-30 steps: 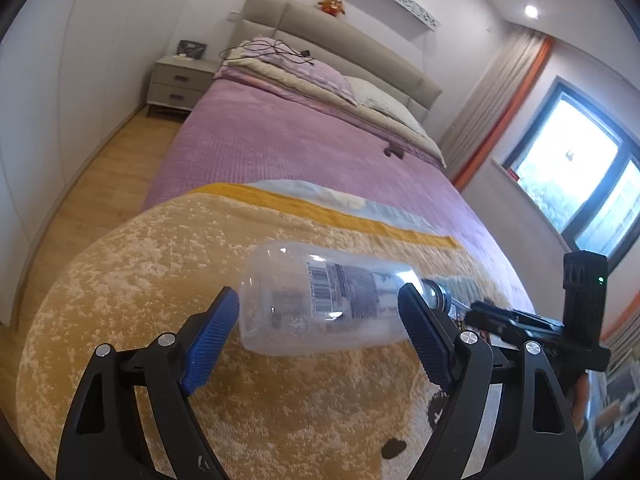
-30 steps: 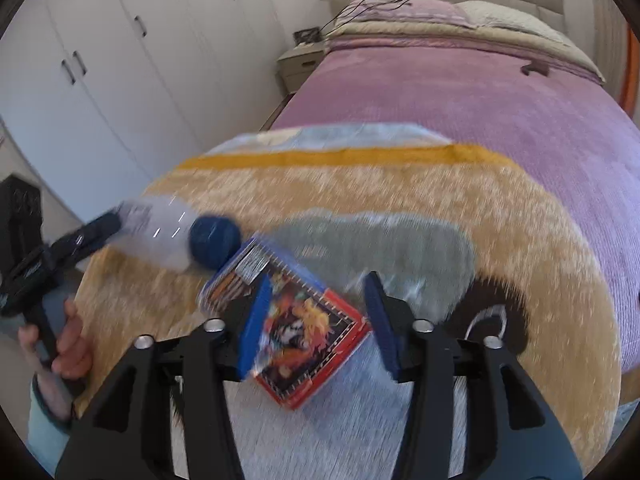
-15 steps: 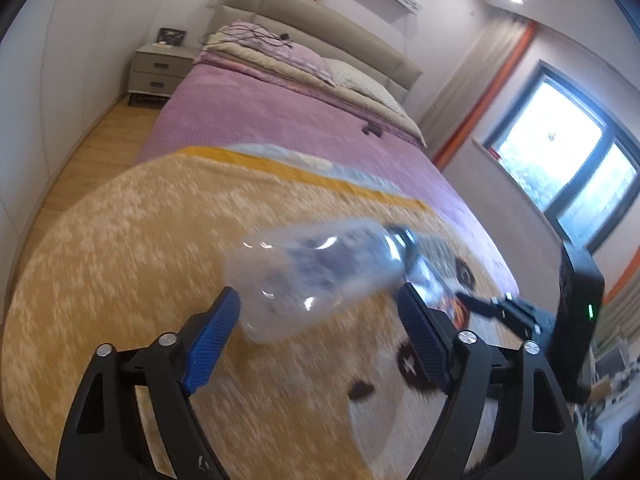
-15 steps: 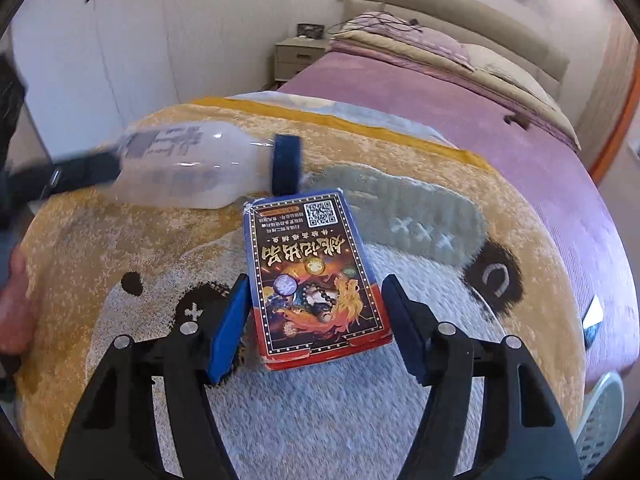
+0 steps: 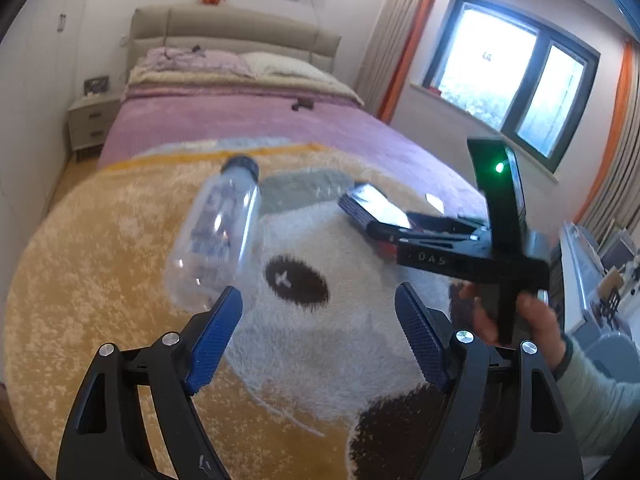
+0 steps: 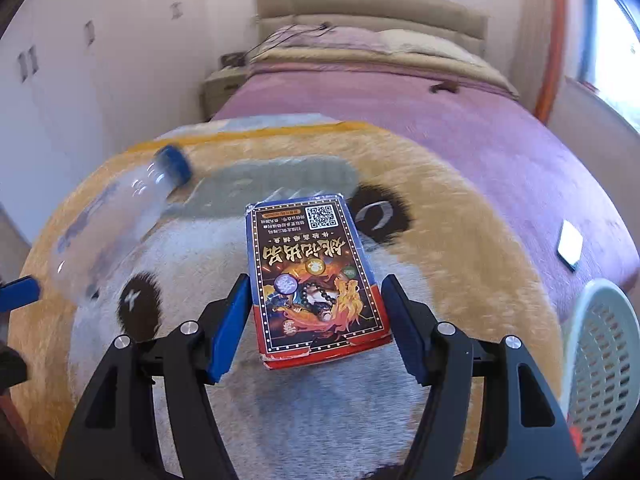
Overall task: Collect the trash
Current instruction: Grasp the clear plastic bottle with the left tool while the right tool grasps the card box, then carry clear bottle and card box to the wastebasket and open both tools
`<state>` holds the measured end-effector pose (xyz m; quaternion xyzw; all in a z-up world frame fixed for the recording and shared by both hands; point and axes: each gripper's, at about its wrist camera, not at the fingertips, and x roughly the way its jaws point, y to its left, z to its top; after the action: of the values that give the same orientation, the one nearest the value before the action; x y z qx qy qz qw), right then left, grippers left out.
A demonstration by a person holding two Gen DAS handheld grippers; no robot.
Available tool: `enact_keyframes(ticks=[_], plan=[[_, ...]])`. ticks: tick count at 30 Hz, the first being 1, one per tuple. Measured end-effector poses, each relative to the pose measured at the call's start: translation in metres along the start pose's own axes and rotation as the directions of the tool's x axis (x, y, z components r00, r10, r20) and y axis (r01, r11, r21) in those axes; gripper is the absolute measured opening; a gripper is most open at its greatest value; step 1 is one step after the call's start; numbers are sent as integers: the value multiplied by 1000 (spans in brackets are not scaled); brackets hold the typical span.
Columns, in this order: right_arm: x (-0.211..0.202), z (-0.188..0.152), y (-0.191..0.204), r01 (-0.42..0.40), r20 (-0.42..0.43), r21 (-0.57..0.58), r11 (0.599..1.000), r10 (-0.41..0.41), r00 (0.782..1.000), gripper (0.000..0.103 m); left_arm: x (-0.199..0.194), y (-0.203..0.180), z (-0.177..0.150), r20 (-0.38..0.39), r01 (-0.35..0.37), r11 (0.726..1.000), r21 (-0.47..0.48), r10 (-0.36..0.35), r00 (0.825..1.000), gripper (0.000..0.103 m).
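Note:
A clear plastic bottle (image 5: 218, 240) with a dark blue cap lies on the plush cartoon blanket (image 5: 120, 280), just ahead of my left gripper's left finger; it also shows in the right wrist view (image 6: 112, 228). My left gripper (image 5: 318, 338) is open and empty. A blue and red printed carton (image 6: 316, 276) lies flat on the blanket between the pads of my right gripper (image 6: 316, 334), which is open around it. The carton also shows in the left wrist view (image 5: 372, 210), with the right gripper's body behind it.
A white perforated basket (image 6: 600, 372) stands at the lower right. The purple bed (image 6: 440, 120) stretches ahead with pillows and a headboard. A small white card (image 6: 570, 244) lies on the bed. A nightstand (image 5: 88, 124) and wardrobes are on the left, a window (image 5: 508, 80) on the right.
The bottle has left my left gripper's jaws and now lies beyond its left finger, cap pointing away. The right gripper has moved in around the carton. Both views swung right.

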<state>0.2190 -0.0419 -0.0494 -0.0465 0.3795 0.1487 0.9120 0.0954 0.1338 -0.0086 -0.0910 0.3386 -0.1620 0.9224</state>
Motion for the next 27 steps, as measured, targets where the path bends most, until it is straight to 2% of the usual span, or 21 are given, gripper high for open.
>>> enact_keyframes(ticks=[2, 3, 6, 9, 11, 13, 15, 19, 23, 27], plan=[[-6, -1, -2, -2, 34, 17, 1000, 1, 999, 63, -1, 1, 8, 32, -111, 994, 2, 111, 993, 80], [-8, -2, -2, 4, 45, 20, 1000, -5, 999, 63, 1, 5, 12, 36, -149, 989, -11, 149, 988, 85], [-16, -2, -4, 4, 91, 16, 1000, -5, 996, 63, 21, 29, 23, -7, -249, 965, -81, 249, 968, 88], [-26, -7, -5, 0, 130, 12, 1000, -1, 992, 63, 54, 44, 29, -110, -302, 950, -81, 293, 950, 88], [-31, -8, -5, 6, 149, 10, 1000, -7, 989, 63, 73, 48, 31, -156, -308, 949, -67, 295, 943, 87], [-31, -8, -2, 13, 158, 5, 1000, -14, 987, 63, 84, 50, 34, -166, -332, 941, -63, 318, 933, 85], [-32, -8, -1, 22, 165, 1, 1000, -21, 986, 63, 94, 50, 36, -183, -354, 934, -53, 340, 923, 71], [-33, -9, 2, 35, 179, -11, 999, -32, 983, 63, 105, 44, 43, -192, -413, 911, -9, 404, 895, 64], [-37, -11, 4, 42, 199, -15, 999, -39, 979, 63, 100, 34, 40, -178, -389, 921, -25, 379, 908, 57], [-46, -12, -5, 27, 231, 35, 999, -34, 972, 63, 88, 19, 37, -123, -331, 943, -37, 324, 938, 54]])
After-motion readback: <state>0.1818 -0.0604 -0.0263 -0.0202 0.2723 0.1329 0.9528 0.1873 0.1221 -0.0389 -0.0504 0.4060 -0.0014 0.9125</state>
